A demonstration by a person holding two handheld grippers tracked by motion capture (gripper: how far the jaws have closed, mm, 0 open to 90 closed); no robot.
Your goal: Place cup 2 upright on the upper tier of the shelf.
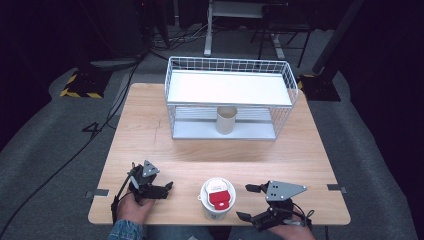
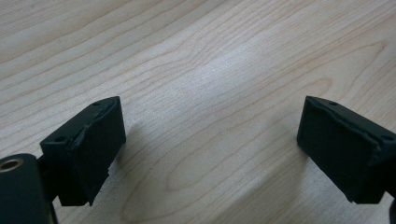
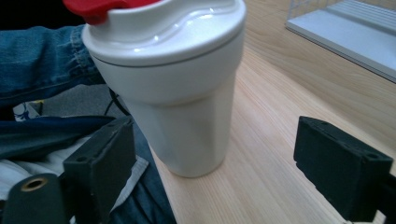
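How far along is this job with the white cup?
Nothing looks done yet: the white cup stands at the table's near edge, the wire rack far off. In hand: the right gripper, jaws open, faces the cup without touching it; the left gripper rests open. Gripping and moving it seems left.

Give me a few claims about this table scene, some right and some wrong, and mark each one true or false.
1. The white travel cup with a red-tabbed lid stands upright near the wooden table's front edge. True.
2. The right gripper is clamped on that cup. False: its jaws stand open, apart from the cup.
3. A beige paper cup sits on the white wire rack's lower shelf. True.
4. The left gripper holds a spoon. False: it is open, with bare wood between the jaws.
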